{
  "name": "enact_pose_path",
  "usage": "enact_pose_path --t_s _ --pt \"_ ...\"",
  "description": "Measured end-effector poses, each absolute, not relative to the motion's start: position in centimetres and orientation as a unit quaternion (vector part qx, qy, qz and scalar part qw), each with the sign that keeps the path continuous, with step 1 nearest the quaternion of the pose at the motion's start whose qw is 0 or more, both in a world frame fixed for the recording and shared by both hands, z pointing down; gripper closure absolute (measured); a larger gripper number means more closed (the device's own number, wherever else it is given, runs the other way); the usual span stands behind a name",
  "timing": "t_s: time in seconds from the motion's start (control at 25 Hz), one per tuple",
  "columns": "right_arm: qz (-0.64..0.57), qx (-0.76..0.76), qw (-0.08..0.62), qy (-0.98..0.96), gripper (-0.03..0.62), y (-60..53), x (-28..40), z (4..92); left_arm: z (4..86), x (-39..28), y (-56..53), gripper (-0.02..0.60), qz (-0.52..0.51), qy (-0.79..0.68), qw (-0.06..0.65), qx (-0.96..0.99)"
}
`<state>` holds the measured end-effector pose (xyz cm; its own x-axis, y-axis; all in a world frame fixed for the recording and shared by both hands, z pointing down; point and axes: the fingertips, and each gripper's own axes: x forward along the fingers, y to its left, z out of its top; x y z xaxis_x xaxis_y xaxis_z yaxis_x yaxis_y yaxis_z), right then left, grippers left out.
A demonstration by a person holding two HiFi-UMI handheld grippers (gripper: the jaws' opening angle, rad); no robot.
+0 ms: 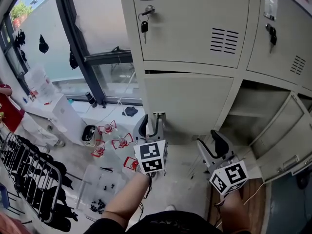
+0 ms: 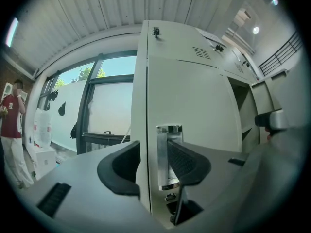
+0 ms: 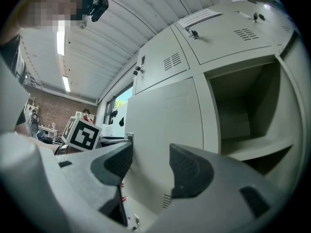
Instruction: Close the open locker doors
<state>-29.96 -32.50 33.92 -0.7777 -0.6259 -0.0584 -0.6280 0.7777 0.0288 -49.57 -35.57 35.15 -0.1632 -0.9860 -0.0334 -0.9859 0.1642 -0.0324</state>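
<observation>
The lower-left locker door lies flush in the beige locker bank. My left gripper is at that door's left edge. In the left gripper view its jaws straddle the door's metal handle: the right pad lies against it, while the left pad stands off beside the cabinet's edge. To the right is an open compartment with its door swung out. My right gripper hovers before it, open and empty, facing the closed door and the open compartment.
Upper lockers are closed, with keys hanging in their locks. At left are a window frame, a white table, a rack of dark clothes, small red things on the floor, and a person in a red top.
</observation>
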Motion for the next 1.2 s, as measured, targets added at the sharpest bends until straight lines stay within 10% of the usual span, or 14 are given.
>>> enact_pose_path --t_s 1.2 --pt "0.015 -0.342 0.018 0.939 0.356 -33.4 -30.5 34.6 35.3 -50.9 -38.1 0.301 -0.005 0.796 0.045 -0.603"
